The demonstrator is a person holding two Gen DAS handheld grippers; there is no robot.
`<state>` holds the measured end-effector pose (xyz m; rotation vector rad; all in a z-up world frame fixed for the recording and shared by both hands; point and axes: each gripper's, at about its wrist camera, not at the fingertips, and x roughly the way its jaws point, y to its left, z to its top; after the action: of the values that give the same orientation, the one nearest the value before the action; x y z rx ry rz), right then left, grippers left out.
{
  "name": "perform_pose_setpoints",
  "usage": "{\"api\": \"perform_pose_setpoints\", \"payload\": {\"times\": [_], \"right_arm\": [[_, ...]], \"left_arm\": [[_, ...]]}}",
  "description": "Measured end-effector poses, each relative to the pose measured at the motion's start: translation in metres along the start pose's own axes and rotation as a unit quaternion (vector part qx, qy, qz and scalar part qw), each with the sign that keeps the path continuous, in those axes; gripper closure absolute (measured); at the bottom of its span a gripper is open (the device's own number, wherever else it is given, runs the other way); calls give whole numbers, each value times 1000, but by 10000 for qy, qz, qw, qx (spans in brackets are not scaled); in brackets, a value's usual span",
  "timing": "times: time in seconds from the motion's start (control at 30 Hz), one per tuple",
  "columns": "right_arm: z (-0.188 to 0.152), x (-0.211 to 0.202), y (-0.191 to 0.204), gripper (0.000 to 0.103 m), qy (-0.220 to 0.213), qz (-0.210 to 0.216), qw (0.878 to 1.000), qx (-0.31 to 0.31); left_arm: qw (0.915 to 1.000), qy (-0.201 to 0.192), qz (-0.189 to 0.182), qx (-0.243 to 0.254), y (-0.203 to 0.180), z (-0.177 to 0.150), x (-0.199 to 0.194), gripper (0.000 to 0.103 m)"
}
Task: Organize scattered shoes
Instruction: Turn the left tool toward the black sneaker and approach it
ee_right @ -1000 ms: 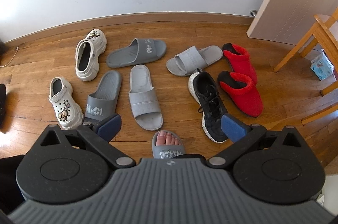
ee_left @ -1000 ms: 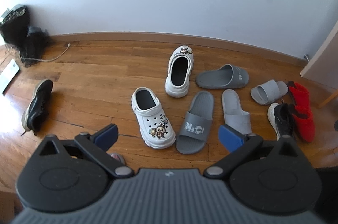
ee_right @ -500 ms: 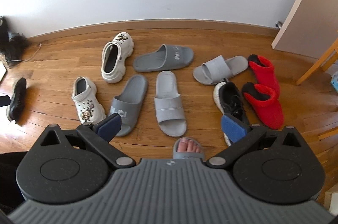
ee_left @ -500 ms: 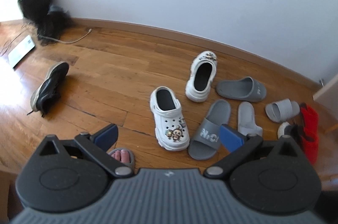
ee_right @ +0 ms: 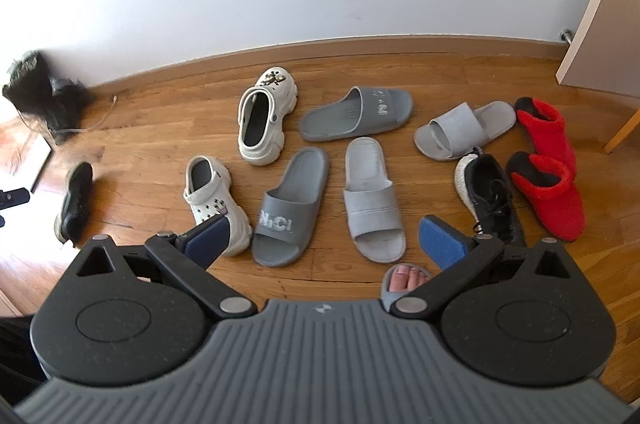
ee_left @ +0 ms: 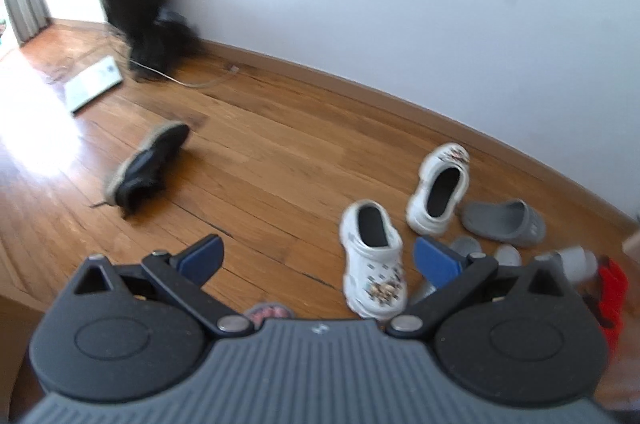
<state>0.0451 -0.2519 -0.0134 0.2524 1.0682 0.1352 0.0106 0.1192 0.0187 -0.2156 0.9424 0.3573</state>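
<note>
Both hand-held grippers hang above a wooden floor (ee_right: pixel 152 143) strewn with shoes. The left hand-held gripper (ee_left: pixel 318 258) has its blue pads spread wide and holds nothing; bare floor shows between its fingers. The right hand-held gripper (ee_right: pixel 324 240) is likewise fully spread and empty.

In the right wrist view the shoes lie in a loose cluster near the skirting board. 2 white clogs sit at the left: 1 (ee_right: pixel 266 117) nearer the wall, the other (ee_right: pixel 214 201) nearer the camera and partly hidden by the left pad. 2 dark grey slides follow: 1 (ee_right: pixel 356 113) lies crosswise near the wall, 1 (ee_right: pixel 290 209) marked "NiCI" points toward the camera. 2 light grey slides lie to their right, 1 (ee_right: pixel 374 201) just beside the "NiCI" slide and 1 (ee_right: pixel 464 129) crosswise farther right. A black sneaker (ee_right: pixel 490 197) lies just beside 2 red slippers (ee_right: pixel 550 163) at the right edge of the cluster. Its apparent mate (ee_right: pixel 76 197) lies on its side, well apart at the far left. A dark boot-like heap (ee_right: pixel 40 95) stands against the wall.

A person's toes (ee_right: pixel 406 280) in a grey slide show just above the right gripper body.

The left wrist view is blurred; it shows the lone sneaker (ee_left: pixel 146 169) at left and the clogs (ee_left: pixel 374 256) at right.
</note>
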Motion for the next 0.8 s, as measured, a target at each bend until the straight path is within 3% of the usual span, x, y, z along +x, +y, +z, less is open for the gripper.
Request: {"api": "perform_pose_setpoints", "payload": {"times": [0.17, 0.33, 0.8], "right_arm": [[0, -1, -12, 1, -291, 388, 9980, 400], [4, -1, -22, 1, -611, -4, 9945, 847], [9, 3, -14, 1, -440, 245, 9959, 753]], "left_arm": [[9994, -137, 234, -203, 19, 9, 2, 0], [9967, -285, 668, -371, 38, 18, 4, 0], [9891, -347, 1032, -987, 86, 41, 7, 0]]}}
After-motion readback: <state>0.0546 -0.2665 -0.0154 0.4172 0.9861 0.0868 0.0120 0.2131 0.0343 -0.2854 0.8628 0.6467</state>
